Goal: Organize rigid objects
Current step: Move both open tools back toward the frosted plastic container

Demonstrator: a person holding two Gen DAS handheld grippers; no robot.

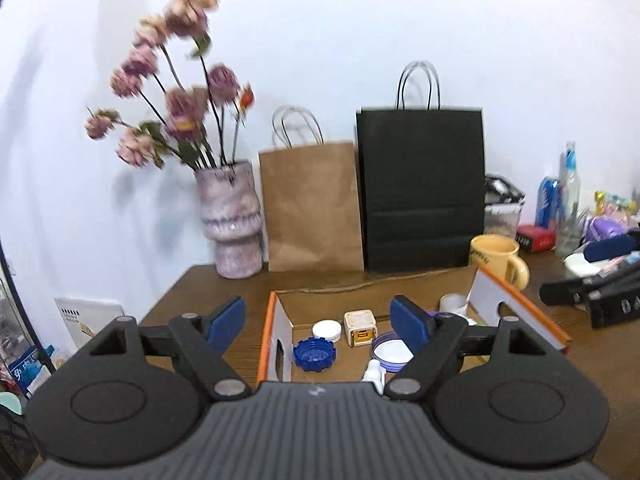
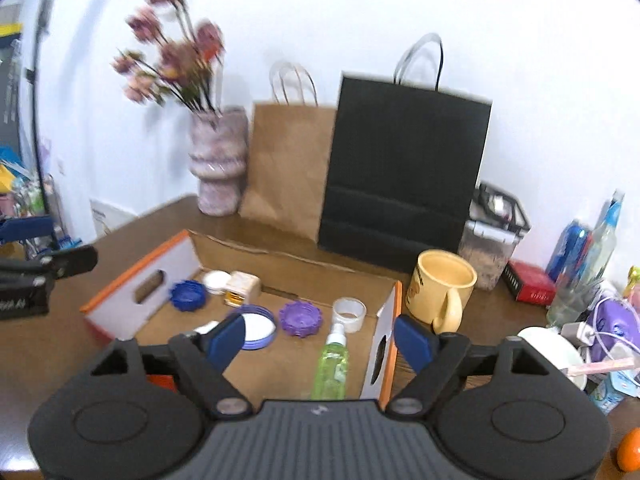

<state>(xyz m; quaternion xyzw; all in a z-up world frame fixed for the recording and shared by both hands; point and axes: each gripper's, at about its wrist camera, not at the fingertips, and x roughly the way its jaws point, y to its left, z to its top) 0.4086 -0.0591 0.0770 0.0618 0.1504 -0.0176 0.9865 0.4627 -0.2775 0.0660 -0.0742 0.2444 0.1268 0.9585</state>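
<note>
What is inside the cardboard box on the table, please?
In the cardboard box: blue cap, purple cap, white lid, cube, tape roll, round tin, green spray bottle. Its near edge is hidden.

The left wrist view looks forward and slightly down over the open cardboard box [image 1: 400, 280], from near its front edge. The right wrist view looks more steeply down, from the box's [image 2: 280, 256] right front side. Both share the box and the black bag [image 1: 420, 188] [image 2: 404, 168] at the table's back edge.

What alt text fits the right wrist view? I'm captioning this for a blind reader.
The open right gripper hovers over a shallow cardboard box holding a green spray bottle, blue and purple lids and a tape roll. A yellow mug stands beside it.
</note>
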